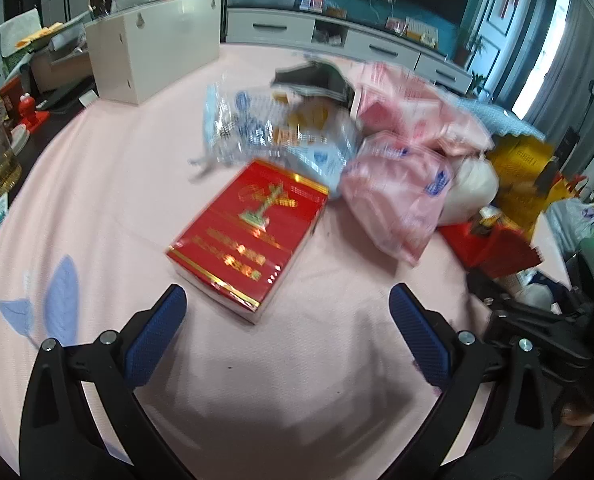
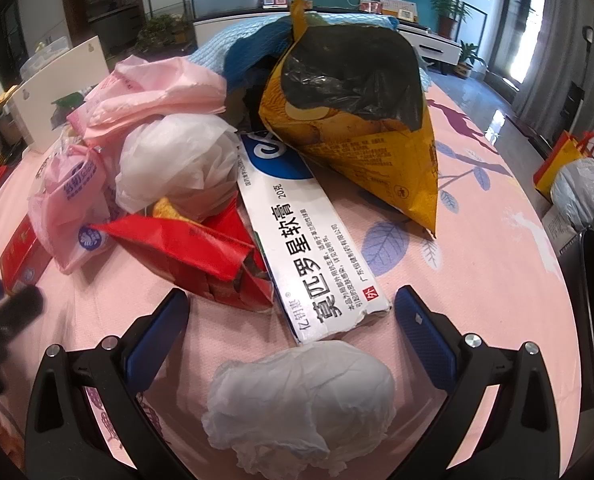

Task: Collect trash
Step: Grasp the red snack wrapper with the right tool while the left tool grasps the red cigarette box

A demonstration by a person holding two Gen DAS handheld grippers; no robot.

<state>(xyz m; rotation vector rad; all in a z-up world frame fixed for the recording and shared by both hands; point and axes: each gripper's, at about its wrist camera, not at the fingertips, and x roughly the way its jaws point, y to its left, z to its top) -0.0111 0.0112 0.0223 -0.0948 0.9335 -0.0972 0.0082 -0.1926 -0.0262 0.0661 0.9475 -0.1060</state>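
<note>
Straddling a crumpled white tissue [image 2: 301, 400], the right gripper [image 2: 293, 320] has its fingers spread wide, empty. An ointment box [image 2: 309, 240] runs long toward 11 o'clock beyond. The left gripper [image 1: 287, 316], fingers apart, faces a red box [image 1: 249, 236] at 12 o'clock.

The right hand-held gripper [image 2: 291, 312] hangs wide open over the pink worktop [image 2: 477, 280], nothing between its blue pads [image 2: 425, 336]. A crumpled white tissue [image 2: 301, 400] lies between them, just below a white ointment box [image 2: 301, 232]. Left of the box sits a torn red packet [image 2: 201, 256], with a white plastic bag [image 2: 173, 160] and pink plastic bags [image 2: 157, 88] behind it. A yellow snack bag [image 2: 361, 120] rises behind the box.
</note>
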